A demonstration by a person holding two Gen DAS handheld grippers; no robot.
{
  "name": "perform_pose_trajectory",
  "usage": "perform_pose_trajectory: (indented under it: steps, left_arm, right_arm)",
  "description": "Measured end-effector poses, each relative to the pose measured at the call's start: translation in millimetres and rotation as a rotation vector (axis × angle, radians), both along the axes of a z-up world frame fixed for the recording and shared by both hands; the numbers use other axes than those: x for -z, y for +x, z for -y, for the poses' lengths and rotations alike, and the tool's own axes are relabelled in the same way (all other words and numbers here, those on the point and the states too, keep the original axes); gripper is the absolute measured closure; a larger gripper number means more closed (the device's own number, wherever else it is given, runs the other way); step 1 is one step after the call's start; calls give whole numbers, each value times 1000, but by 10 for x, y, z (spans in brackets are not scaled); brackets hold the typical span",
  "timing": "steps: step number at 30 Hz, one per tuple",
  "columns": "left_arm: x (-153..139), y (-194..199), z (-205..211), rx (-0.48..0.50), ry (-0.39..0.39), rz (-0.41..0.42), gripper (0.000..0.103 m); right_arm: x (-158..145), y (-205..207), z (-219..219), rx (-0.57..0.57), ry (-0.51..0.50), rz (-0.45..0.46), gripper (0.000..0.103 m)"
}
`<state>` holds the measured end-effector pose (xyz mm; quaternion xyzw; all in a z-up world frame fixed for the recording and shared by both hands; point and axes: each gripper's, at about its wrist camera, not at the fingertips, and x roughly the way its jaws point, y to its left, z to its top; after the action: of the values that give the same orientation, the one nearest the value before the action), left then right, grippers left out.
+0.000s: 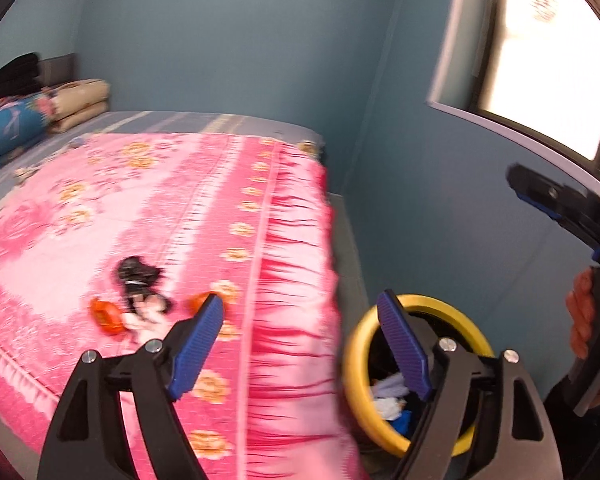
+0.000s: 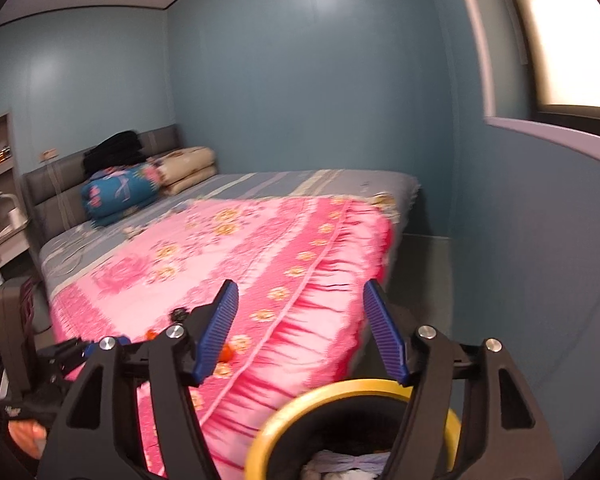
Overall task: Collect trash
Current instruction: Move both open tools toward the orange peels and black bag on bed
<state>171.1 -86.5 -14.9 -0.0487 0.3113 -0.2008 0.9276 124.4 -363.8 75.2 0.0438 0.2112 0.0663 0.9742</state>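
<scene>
Both claws wide open, nothing held. Left claw (image 1: 300, 332) aims btwn trash (image 1: 140, 284) on bed blanket (image 1: 188, 208) & bin (image 1: 358, 364) beside bed; right claw (image 2: 298, 332) over bin, prob. for drop-off.

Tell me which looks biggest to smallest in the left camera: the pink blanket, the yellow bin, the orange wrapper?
1. pink blanket, by far the largest.
2. yellow-rimmed bin, though it sits close to the camera, which inflates it.
3. orange wrapper, the smallest, lying on the blanket.
</scene>
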Motion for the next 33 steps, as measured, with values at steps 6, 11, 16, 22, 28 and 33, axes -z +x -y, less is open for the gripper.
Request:
perform_pose_trajectory:
  steps: [6, 11, 16, 22, 28, 33]
  left_arm:
    - [30, 169, -682, -167, -45, -22, 27]
    - [131, 300, -1140, -263, -62, -52, 27]
    - [322, 433, -1463, -330, -52, -93, 27]
    - [603, 613, -1736, -387, -52, -152, 27]
    - [905, 832, -1900, -415, -46, -214, 27]
    - [1142, 1055, -2043, -432, -59, -274, 27]
  right_arm:
    - [61, 251, -515, -95, -35, -56, 40]
    - [159, 444, -897, -168, -58, -105, 40]
    - [334, 822, -1288, -239, -66, -205, 40]
    - [689, 1281, -1629, -265, -97, -350, 40]
    - [1117, 1704, -1896, -274, -134, -485, 40]
    - [1492, 2038, -2081, -273, -177, -584, 40]
